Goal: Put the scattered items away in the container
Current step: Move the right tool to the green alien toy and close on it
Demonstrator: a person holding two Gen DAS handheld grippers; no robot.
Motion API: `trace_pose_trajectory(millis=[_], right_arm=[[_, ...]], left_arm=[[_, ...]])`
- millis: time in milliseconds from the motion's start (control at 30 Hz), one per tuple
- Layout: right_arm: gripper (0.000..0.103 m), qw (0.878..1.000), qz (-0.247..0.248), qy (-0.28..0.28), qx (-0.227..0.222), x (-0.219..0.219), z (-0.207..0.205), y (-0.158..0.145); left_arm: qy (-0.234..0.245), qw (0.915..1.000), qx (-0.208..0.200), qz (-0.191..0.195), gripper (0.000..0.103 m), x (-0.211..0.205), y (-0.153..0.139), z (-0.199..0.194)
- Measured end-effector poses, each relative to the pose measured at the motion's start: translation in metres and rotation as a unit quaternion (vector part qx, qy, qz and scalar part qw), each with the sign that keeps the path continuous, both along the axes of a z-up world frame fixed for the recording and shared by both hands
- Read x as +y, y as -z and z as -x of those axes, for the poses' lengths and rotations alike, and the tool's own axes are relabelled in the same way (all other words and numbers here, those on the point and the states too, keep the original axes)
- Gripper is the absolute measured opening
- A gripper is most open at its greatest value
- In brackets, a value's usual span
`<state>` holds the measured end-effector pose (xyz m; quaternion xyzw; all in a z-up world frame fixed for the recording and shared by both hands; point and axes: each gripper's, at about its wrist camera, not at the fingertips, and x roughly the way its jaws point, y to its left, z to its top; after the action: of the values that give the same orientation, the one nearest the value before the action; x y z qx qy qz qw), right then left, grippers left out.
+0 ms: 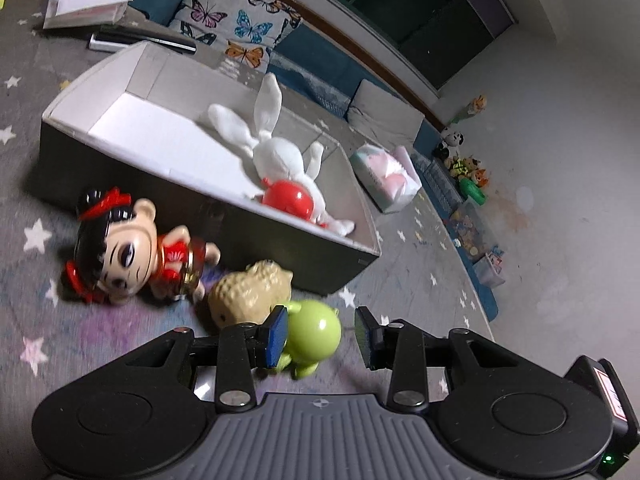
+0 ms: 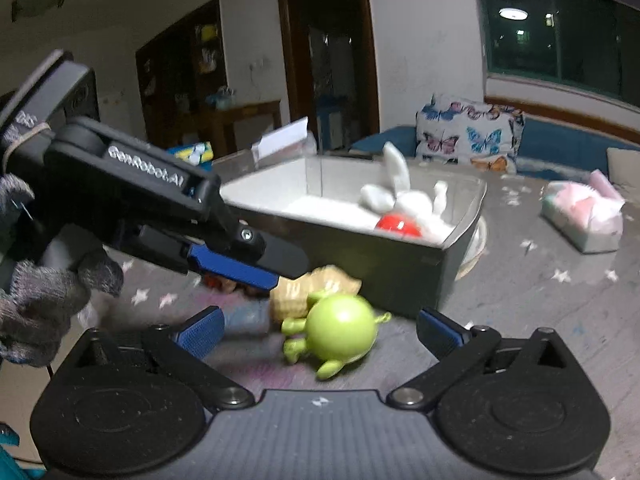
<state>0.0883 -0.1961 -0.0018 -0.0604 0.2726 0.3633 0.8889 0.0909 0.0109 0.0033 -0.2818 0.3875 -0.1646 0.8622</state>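
A grey container (image 1: 120,92) (image 2: 436,268) holds a white plush rabbit (image 1: 280,156) (image 2: 412,204) and a red ball (image 1: 286,196) (image 2: 398,226). On the star rug lie a green round figure (image 1: 314,336) (image 2: 340,330), a tan sheep toy (image 1: 252,290) (image 2: 316,286) and a red-dressed doll (image 1: 124,248). My left gripper (image 1: 322,334) is open around the green figure, its left pad at the figure's side. My right gripper (image 2: 320,330) is open wide, low over the same figure. The left gripper's body (image 2: 160,208) crosses the right wrist view.
A butterfly cushion (image 1: 236,20) (image 2: 468,136) and blue mats lie behind the container. A pink-and-white pack (image 1: 386,178) (image 2: 584,216) sits on the rug to the right. A paper box (image 1: 88,4) lies at the far left. Small toys (image 1: 468,176) line the wall.
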Motion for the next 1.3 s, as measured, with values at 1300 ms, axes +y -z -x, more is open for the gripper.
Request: trace_pose_trajectory(millis=[1300], right_arm=[[0.103,0.999,0.01,0.001,0.046,0.022,-0.022,0.043]], left_arm=[[0.007,0.9993,0.031,0.019,0.039,-0.002,0.029,-0.008]])
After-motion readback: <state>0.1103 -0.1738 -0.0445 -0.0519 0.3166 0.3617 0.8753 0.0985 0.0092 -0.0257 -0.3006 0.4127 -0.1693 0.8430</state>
